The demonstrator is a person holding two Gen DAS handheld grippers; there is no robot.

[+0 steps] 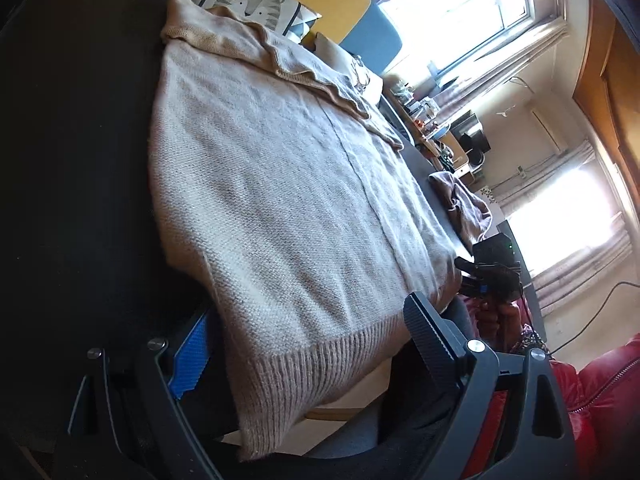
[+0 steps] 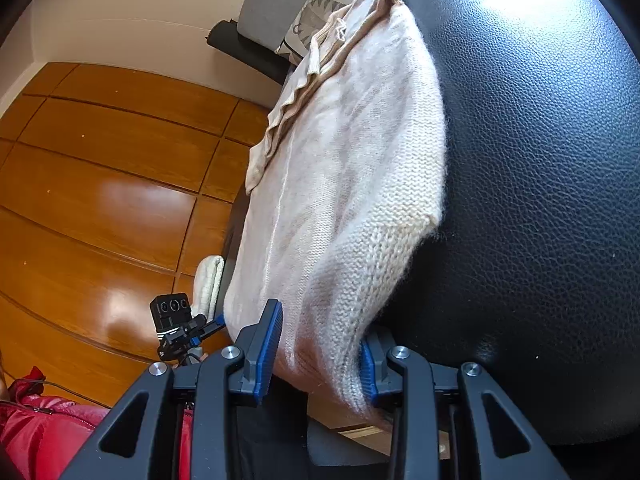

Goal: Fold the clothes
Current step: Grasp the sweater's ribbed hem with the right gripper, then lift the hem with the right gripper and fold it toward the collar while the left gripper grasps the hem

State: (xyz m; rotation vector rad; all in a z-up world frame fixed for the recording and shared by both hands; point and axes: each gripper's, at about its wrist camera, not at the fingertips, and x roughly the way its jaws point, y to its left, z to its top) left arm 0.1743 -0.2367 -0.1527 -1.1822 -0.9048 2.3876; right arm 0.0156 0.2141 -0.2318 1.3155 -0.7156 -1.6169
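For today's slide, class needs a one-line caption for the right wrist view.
Right gripper fingers straddle the ribbed hem of a beige knit sweater spread on a black leather surface.
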